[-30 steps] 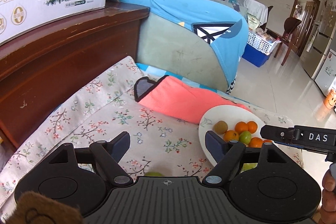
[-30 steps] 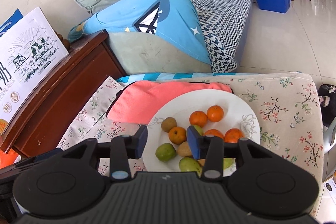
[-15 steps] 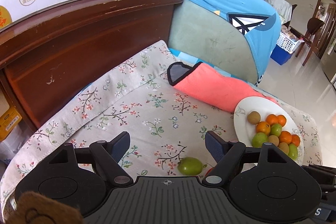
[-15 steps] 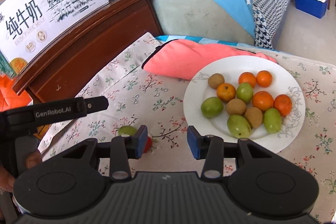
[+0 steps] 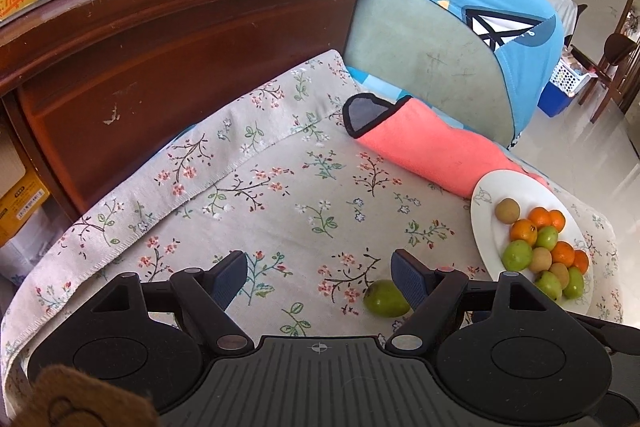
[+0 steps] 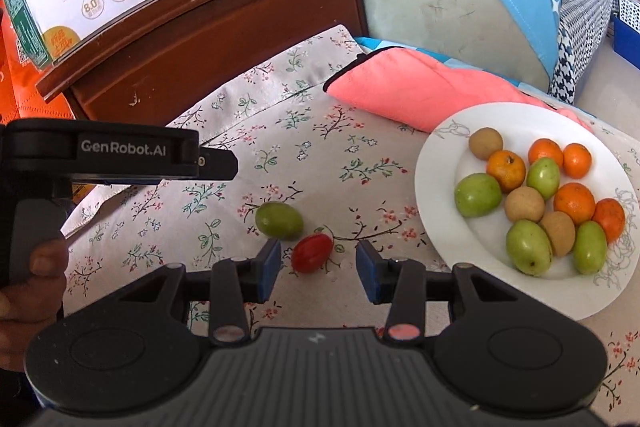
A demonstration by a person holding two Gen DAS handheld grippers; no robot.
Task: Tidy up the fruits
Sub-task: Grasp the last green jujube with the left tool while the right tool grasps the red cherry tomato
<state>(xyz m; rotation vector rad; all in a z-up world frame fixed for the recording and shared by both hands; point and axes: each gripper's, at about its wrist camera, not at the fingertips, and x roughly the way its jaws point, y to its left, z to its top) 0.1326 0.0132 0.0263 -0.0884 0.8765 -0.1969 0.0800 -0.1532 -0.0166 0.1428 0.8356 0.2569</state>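
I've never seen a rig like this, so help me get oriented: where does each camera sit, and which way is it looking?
Left wrist view: sits on the left gripper, looking down along its open fingers at the floral cloth and a green fruit.
Right wrist view: sits on the right gripper, looking down at a small red fruit; the other gripper and a hand show too.
Shared: green fruit, plate, pink cloth.
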